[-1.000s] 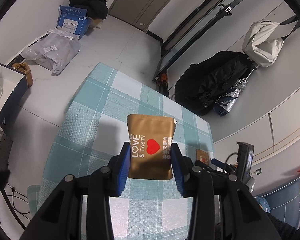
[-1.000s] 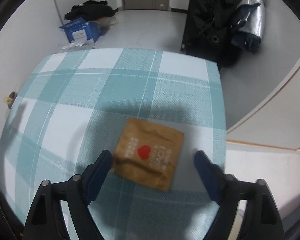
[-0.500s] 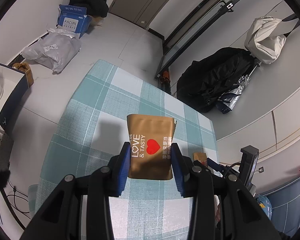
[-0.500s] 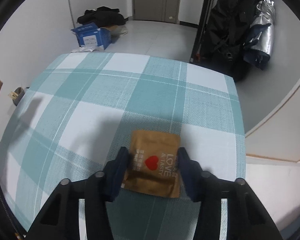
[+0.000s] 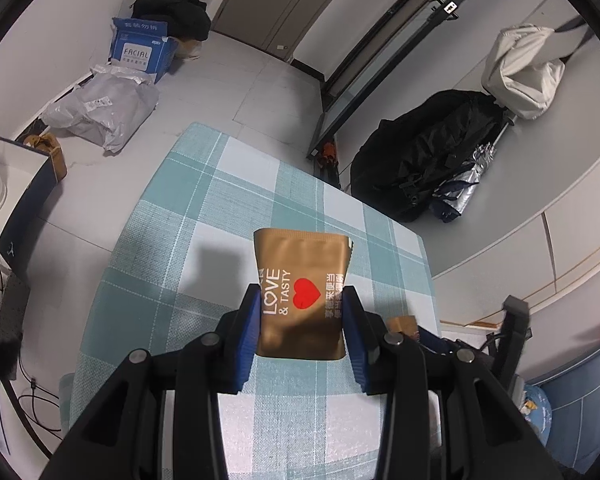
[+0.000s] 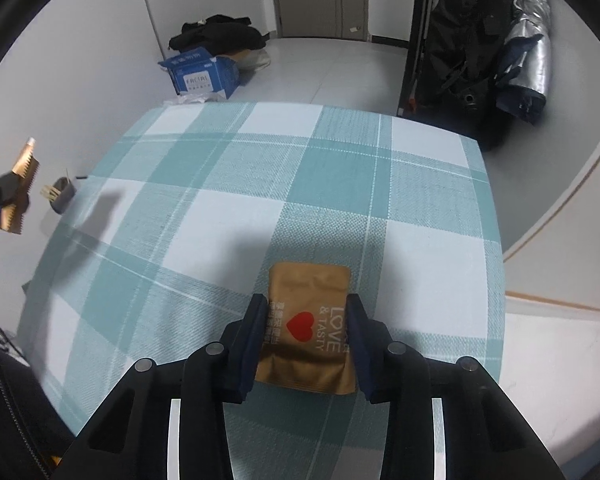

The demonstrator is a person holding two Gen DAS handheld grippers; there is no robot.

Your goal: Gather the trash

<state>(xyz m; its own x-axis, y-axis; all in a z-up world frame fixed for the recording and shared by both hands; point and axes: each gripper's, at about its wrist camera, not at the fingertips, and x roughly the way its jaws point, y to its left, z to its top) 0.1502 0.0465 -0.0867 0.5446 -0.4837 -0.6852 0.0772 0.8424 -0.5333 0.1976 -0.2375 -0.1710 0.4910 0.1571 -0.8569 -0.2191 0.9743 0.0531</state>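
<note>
A brown "LOVE & TASTY" packet (image 5: 300, 276) with a red heart hangs above the checked tablecloth (image 5: 204, 208), and my left gripper (image 5: 302, 300) is shut on its lower half. A second brown packet (image 6: 308, 320) of the same kind sits near the table's right edge, low over the cloth (image 6: 260, 168). My right gripper (image 6: 307, 308) is closing on it, its blue pads pressing both sides. At the far left of the right wrist view the left-hand packet (image 6: 20, 188) shows edge-on. The second packet (image 5: 402, 326) peeks out at the lower right of the left wrist view.
On the floor beyond the table are a blue "FACIAL" box (image 5: 140, 50), a grey plastic bag (image 5: 100, 108) and dark clothes. A black bag (image 5: 424, 152) and a white bag (image 5: 520, 68) hang by the wall. A small dark cup (image 6: 62, 196) stands left of the table.
My right gripper's wide jaws closed onto the packet that lay on the cloth, and the packet has turned straight between them. The left gripper still holds its packet in place.
</note>
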